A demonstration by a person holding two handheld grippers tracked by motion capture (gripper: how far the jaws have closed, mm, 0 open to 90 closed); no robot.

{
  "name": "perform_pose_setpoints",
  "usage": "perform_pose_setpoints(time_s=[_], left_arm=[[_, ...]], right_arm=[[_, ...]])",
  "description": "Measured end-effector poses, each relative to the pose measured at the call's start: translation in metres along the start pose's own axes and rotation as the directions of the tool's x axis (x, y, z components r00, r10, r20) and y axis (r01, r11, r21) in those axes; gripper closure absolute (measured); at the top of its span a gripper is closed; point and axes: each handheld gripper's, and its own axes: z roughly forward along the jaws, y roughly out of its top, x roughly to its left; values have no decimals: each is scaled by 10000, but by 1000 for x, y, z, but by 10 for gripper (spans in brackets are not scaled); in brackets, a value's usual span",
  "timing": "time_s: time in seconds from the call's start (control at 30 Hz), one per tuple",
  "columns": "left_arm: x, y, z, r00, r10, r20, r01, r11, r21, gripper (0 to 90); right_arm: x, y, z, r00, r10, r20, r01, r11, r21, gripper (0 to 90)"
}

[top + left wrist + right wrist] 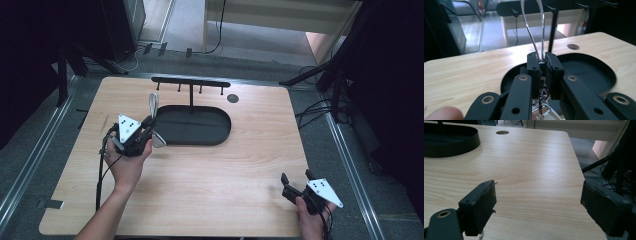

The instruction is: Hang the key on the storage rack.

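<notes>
The left tongs point(148, 125) are clenched on a metal utensil point(154, 104). In the left gripper view the jaws stand pressed together on its shaft, and a thin chrome wire loop point(534, 30) rises above them. The utensil's exact type cannot be told; a pale part of it hangs below the grip. It is held clear of the desk point(200, 175), at the left end of the black oval tray point(222, 131).

A black rack point(190, 83) with a horizontal bar and 4 short pegs stands upright on a post set in the tray, behind the utensil.

Step in hand, as a judgement: the utensil is lifted and carried toward the rack, and hanging is not yet done.

Next move, as a judgement: raise the loop to peg height, align its opening with 1 peg, slide it on, then release the jaws.

The right tongs point(296, 178) are released, jaws wide apart with nothing between them, and rest near the desk's front right corner, well apart from the tray.

No brand, label or writing is legible on the utensil, tray, rack or desk.
</notes>
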Motion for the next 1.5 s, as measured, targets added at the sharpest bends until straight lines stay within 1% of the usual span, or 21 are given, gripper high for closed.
perform_pose_setpoints(time_s=[0.07,0.13,0.23,0.4,0.5,0.6,0.63,0.77,0.8,0.93,0.97,1.13,1.2,1.3,1.37,1.5], left_arm=[[0,0,5,9998,5,-187,-5,10000,-25,832],[1,1,11,9990,94,-429,-98,9999,-90,832],[1,3,20,9980,82,-622,-86,9999,-73,832],[3,6,33,9968,148,-789,-145,9999,52,832],[4,7,40,9966,38,-828,-26,9999,142,832],[4,6,47,9964,71,-850,-44,9995,311,832],[4,6,50,9962,26,-871,4,9994,335,832],[5,7,57,9969,-70,-786,106,9989,449,832],[5,9,59,9969,-12,-781,56,9984,565,832],[8,11,65,9967,-64,-807,123,9973,727,831],[9,12,68,9970,-80,-771,147,9961,869,832],[10,11,75,9975,-201,-675,270,9943,1028,831],[10,10,78,9978,-153,-652,227,9931,1154,831],[10,9,82,9980,-386,-505,450,9904,1310,831],[11,7,86,9982,-428,-421,484,9886,1429,830],[13,6,89,9983,-523,-275,556,9882,1424,831]], right_arm=[[0,0,0,10000,3,-3,-3,10000,3,130],[0,0,0,10000,40,-4,-40,10000,-15,130],[-1,0,0,10000,30,-15,-30,10000,-33,130],[-1,0,0,9999,107,-18,-107,9999,-23,130],[-1,0,0,9999,147,-47,-147,9999,-59,130],[-2,0,0,9999,153,-57,-154,9999,-75,130],[-2,0,0,9999,144,-61,-144,9999,-76,130],[-2,0,-1,9998,182,-65,-183,9998,-78,130],[-2,0,-1,9997,215,-72,-215,9997,-77,130],[-2,0,-1,9997,240,-87,-241,9997,-83,130],[-2,0,-1,9996,257,-88,-258,9996,-89,130],[-2,0,-1,9997,211,-80,-212,9997,-74,130],[-2,0,-1,9998,185,-69,-186,9998,-79,130],[-2,0,-1,9997,216,-80,-216,9997,-81,130],[-2,0,0,9997,226,-84,-227,9997,-90,130],[-2,0,-1,9997,227,-88,-228,9997,-91,130]])
